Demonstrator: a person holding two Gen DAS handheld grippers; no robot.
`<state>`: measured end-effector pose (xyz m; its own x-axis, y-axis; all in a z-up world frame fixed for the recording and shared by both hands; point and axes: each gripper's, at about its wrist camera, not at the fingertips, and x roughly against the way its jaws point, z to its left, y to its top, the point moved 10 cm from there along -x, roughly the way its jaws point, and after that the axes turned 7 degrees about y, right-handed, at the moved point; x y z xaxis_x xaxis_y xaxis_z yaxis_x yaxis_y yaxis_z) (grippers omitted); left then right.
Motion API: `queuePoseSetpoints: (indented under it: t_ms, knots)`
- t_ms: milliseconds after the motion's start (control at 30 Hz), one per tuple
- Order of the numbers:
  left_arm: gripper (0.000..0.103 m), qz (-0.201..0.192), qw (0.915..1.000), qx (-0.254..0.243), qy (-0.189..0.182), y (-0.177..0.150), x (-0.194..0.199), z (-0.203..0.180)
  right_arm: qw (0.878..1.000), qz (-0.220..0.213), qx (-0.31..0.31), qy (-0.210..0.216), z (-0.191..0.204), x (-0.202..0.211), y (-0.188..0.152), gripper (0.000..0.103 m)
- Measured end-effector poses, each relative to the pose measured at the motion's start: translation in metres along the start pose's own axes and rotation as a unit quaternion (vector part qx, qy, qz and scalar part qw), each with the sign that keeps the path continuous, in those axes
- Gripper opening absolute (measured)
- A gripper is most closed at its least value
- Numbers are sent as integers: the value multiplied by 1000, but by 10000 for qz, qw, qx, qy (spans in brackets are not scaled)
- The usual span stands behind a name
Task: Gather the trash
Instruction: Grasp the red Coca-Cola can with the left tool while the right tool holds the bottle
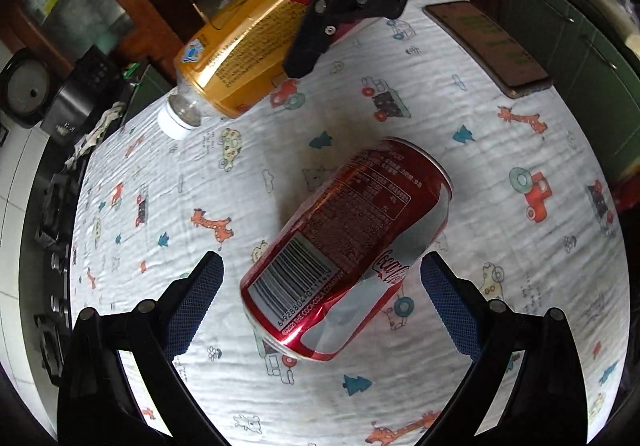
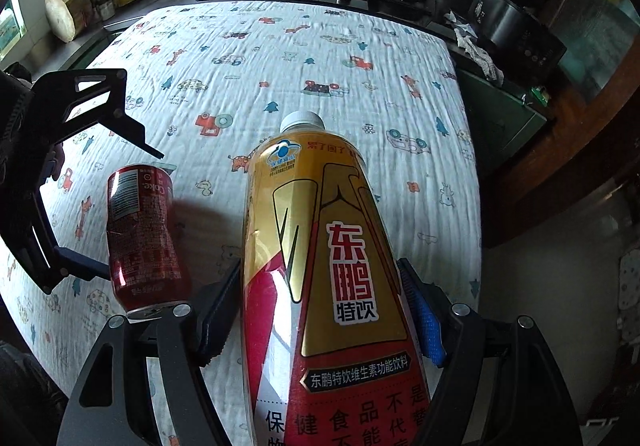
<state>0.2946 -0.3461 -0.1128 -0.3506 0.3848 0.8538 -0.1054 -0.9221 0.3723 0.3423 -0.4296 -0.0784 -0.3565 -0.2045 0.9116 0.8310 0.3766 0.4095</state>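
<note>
A dented red cola can (image 1: 347, 251) lies on its side on the printed cloth of the tabletop (image 1: 500, 206), barcode and fine print facing up. A large gold-and-red plastic drink bottle (image 2: 320, 286) with a white cap is lifted clear of the cloth to the can's right, cap pointing toward the far side.
</note>
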Motion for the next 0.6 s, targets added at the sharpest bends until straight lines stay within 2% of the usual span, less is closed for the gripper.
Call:
queuePoseSetpoints:
  t_ms: [100,267,600]
  knots:
    - [98,88,9997,-212,-106,0,-10,-5,10000,36,-27,44,-2,-5,-2,72]
    - [97,140,9993,-212,-289,4,-21,-10,9999,80,-78,102,-6,-15,-2,72]
    - [84,40,9988,422,-261,5,-18,-11,9998,64,-67,194,1,-21,-1,72]
